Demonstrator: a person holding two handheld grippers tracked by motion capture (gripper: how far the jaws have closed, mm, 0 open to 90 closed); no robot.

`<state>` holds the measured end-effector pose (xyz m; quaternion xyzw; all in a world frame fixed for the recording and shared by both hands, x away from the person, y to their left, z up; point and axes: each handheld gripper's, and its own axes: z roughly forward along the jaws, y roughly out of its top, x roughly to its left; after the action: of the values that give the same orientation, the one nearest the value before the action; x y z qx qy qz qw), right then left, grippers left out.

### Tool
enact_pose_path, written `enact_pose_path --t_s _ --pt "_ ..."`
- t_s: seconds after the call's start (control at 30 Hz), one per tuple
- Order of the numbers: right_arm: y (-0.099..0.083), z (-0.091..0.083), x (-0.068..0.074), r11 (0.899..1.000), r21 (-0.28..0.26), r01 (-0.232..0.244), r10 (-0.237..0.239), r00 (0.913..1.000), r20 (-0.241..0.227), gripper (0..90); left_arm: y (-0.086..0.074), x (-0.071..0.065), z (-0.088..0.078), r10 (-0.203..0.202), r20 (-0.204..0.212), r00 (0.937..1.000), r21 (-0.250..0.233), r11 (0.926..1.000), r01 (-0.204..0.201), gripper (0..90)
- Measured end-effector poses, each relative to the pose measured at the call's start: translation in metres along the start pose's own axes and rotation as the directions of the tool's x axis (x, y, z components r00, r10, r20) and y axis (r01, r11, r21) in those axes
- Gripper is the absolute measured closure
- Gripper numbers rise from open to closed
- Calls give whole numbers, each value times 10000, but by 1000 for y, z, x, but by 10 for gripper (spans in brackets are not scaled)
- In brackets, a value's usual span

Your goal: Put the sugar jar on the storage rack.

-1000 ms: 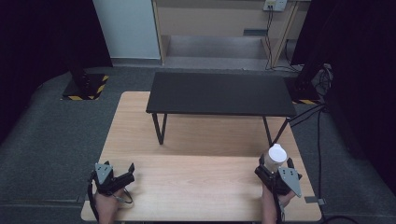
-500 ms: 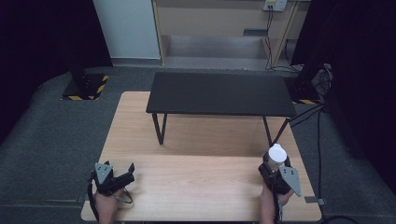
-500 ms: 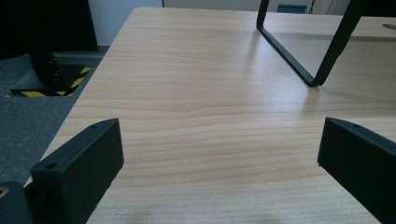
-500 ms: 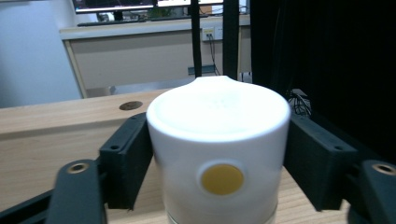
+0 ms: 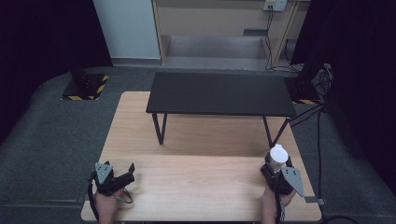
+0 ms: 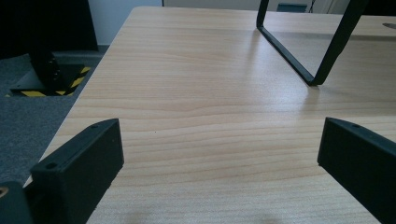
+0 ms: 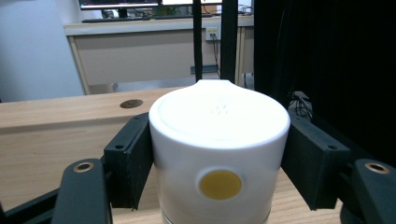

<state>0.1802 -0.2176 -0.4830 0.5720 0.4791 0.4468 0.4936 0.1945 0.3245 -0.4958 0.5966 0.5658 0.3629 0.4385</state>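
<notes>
A white container [image 5: 278,155] with a white lid and a round yellow mark on its side is being gripped by the right hand-held gripper [image 5: 279,164] at the near right corner of the wooden tabletop [image 5: 201,140]. In the right gripper view, the container [image 7: 218,156] is being pressed on both sides by the black pads [image 7: 128,158], the jaws having just been closing onto it. It is being kept upright, and whether its base is resting on the tabletop cannot be told. The left hand-held gripper [image 5: 125,173] is being held released at the near left corner, well apart from the container; in the left gripper view its jaws are standing wide with nothing but bare wood [image 6: 205,107] between them. A low black bench [image 5: 219,93] is being carried on the far half of the tabletop, and one of its bent metal legs [image 6: 299,51] is being seen ahead of the left gripper.
</notes>
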Motion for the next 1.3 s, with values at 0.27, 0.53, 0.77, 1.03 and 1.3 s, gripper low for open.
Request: enact_pose_path --t_s 0.27,0.53,0.77,1.03,1.3 --pt "7 -7 -5 10000 6 7 -7 9998 -198 306 0 0 0 -4 3 10000 4 10000 4 0" --pt "31 -11 -10 9994 -305 178 -197 9978 -638 306 0 0 0 -14 -6 10000 3 10000 14 0" --pt "61 -14 -13 9995 -276 151 -181 9938 -1098 307 0 1 -1 -69 4 10000 -24 10000 69 0" --pt "103 -14 -14 9998 -185 115 -142 9879 -1545 307 -1 1 -1 -145 6 9999 -41 9999 145 0" --pt "131 -9 -11 9990 -335 288 -349 9796 -1977 307 -1 2 -1 -176 20 9998 -38 9998 176 0"
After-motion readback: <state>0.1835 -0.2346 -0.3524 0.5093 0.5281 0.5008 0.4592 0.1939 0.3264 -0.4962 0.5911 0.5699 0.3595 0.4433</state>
